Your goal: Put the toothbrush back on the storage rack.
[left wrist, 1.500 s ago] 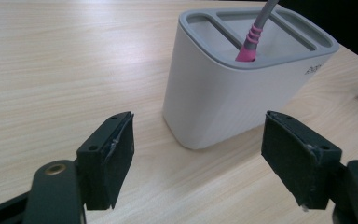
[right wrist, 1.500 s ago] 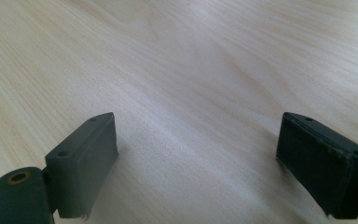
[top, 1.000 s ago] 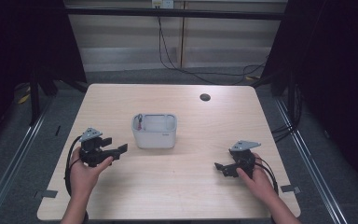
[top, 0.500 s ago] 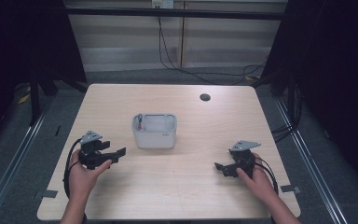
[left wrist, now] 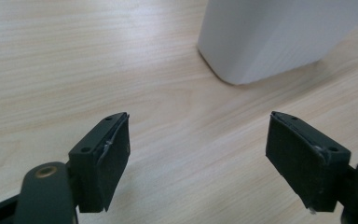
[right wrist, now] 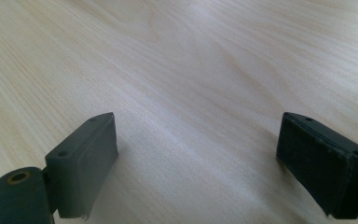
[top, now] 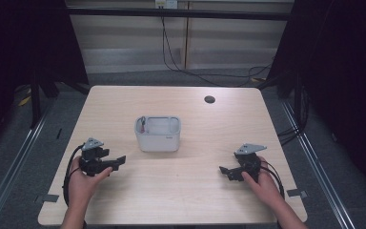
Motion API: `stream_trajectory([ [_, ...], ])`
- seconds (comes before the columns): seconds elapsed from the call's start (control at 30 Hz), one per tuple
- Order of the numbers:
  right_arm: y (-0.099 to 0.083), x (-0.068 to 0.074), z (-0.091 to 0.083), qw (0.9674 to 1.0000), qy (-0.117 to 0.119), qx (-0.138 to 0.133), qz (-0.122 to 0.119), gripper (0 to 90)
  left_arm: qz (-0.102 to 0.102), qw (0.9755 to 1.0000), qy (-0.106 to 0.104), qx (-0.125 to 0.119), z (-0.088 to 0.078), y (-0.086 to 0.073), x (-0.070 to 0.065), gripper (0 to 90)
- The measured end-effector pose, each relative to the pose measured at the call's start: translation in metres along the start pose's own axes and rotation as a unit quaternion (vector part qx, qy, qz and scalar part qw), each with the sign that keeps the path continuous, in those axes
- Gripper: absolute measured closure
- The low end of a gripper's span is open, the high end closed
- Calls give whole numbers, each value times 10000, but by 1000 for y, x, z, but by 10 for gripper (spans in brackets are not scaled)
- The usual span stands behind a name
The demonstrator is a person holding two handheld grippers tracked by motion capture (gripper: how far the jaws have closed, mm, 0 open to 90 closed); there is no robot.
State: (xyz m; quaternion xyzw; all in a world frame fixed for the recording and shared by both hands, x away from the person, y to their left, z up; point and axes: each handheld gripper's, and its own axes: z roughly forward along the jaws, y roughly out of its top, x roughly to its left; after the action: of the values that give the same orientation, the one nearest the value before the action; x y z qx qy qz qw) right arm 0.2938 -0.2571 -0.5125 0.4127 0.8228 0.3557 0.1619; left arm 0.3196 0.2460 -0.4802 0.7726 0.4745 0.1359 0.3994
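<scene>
We found the white tub (top: 158,134) mid-table, nearer our left gripper (top: 119,160) than our right gripper (top: 225,170); both stood spread and empty. It looked light, rigid and smooth, so we judged its rim the best hold.

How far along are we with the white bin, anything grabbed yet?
Nothing looks done: the white rectangular plastic bin sits mid-table on the light wooden table, with small items inside too small to identify. In hand: nothing. The left gripper stands open, aimed toward the bin but apart from it; the right gripper is open over bare wood. Reaching the bin and any handling probably remain.
</scene>
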Motion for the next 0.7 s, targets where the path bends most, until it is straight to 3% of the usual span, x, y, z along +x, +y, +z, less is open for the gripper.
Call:
stream_trajectory([
  [0.17,0,0,0,10000,-1,0,0,117,-13,9999,92,42,2,-4,2,212],
  [0.7,0,0,0,10000,0,0,1,117,247,9987,338,304,3,-12,6,195],
])
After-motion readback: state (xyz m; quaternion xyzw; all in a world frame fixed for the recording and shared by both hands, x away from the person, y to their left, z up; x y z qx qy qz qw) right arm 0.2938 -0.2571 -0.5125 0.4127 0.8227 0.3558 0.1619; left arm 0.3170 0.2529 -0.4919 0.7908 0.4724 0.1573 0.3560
